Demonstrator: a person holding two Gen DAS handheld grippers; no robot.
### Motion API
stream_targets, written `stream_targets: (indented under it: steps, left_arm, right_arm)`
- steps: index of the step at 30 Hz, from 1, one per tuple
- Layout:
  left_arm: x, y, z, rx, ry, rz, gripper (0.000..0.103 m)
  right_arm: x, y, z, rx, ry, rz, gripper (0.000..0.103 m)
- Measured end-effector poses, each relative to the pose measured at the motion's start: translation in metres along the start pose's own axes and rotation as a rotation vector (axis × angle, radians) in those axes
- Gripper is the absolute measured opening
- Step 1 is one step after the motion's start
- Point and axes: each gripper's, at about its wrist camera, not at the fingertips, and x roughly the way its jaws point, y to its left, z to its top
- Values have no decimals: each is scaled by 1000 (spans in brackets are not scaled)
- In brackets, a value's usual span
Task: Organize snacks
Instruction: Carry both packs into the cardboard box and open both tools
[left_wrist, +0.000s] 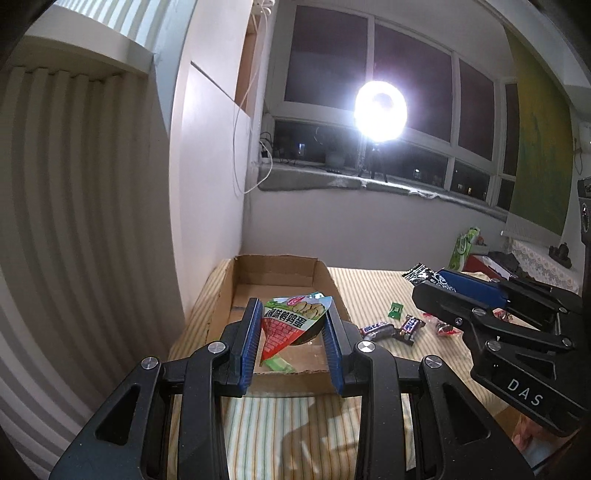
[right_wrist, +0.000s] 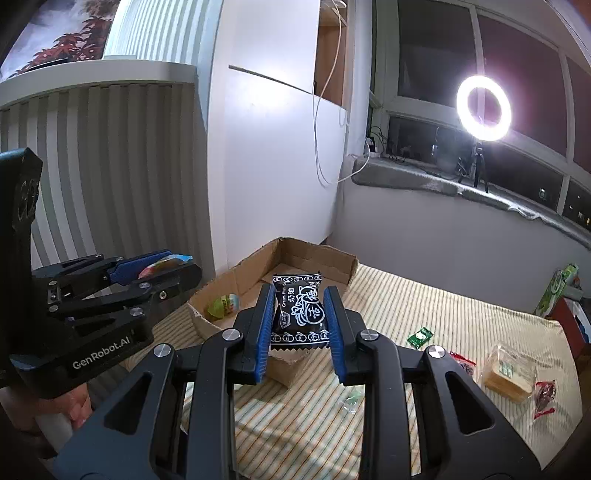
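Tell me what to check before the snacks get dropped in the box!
1. Left gripper clamps the red and green packet: ok.
2. Right gripper clamps the black packet: ok.
3. Cardboard box is open on top: ok.
4. Room left in the box beside the green snack: ok.
5. Both packets directly above the box: cannot tell.

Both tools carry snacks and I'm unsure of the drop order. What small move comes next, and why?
Probably open the left tool: its red-and-green packet already hangs over the cardboard box, while the right tool holds the black packet nearer the box's corner.
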Motion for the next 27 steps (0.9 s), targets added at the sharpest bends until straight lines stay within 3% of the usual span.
stream_targets:
  steps: [8,16,21,27]
  left_arm:
    - [46,17,-7,-30,69,-8,30]
    - [121,43,-30,-76,206,6,33]
    - [132,46,-32,-73,209,31,48]
    - [122,46,-28,-86,177,45,71]
  right_arm:
    - [74,-5,-2,13,77,31,28]
    - [160,-5,-24,2,210,97,32]
    - [160,-18,-27,28,191,78,42]
    - [138,-23,-24,37,157,58,44]
